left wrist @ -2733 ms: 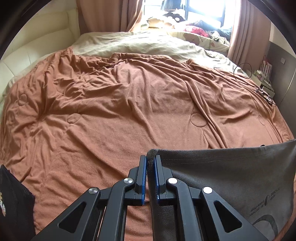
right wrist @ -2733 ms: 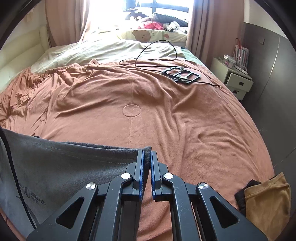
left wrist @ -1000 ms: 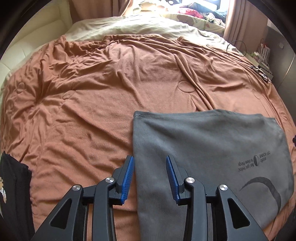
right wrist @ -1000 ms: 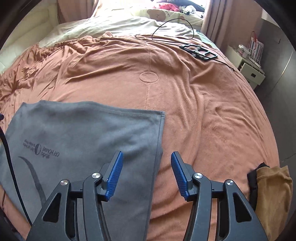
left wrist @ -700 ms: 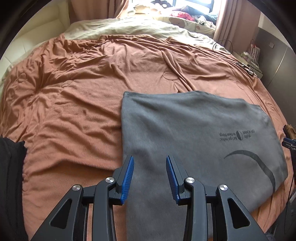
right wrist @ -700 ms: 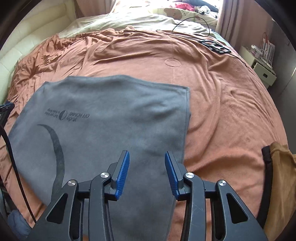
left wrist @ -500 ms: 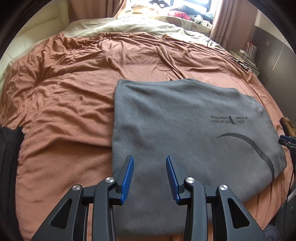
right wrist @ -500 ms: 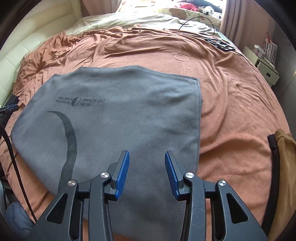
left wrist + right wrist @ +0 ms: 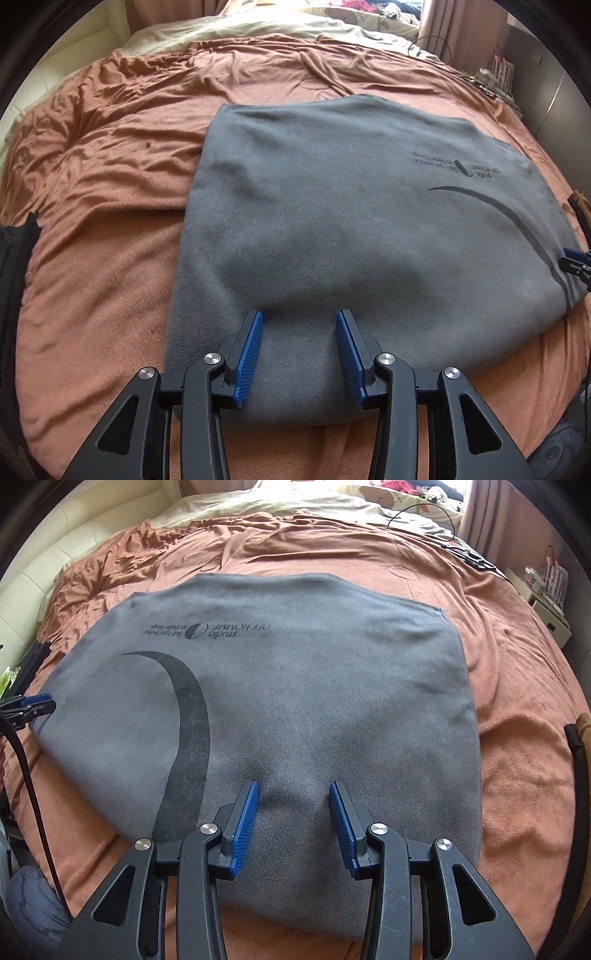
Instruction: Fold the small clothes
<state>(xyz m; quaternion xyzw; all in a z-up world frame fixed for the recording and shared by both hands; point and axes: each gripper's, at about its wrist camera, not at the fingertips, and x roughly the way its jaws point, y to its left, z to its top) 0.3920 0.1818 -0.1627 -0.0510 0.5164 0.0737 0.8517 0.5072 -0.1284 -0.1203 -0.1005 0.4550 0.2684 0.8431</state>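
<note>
Since released and laid flat on the rust-brown bedspread (image 9: 103, 229): grey printed fleece garment (image 9: 351, 221). Left hand-held gripper (image 9: 299, 347) and right hand-held gripper (image 9: 294, 818) both spread wide, empty. Risked bunching soft fleece if regrasped mid-panel.

Grey cloth (image 9: 332, 229), rust-orange blanket (image 9: 110, 206)

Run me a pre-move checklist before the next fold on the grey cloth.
1. Grey cloth spread flat on the orange blanket: ok, with one soft bulge near the left claw.
2. Left claw open, holding nothing: ok.
3. Right claw open, holding nothing: ok.
4. Both claws above the cloth's near edge: ok; whether they touch it, cannot tell.
5. Far corners lying unfolded: ok.
6. Tan garment at the right clear of the cloth: ok.
</note>
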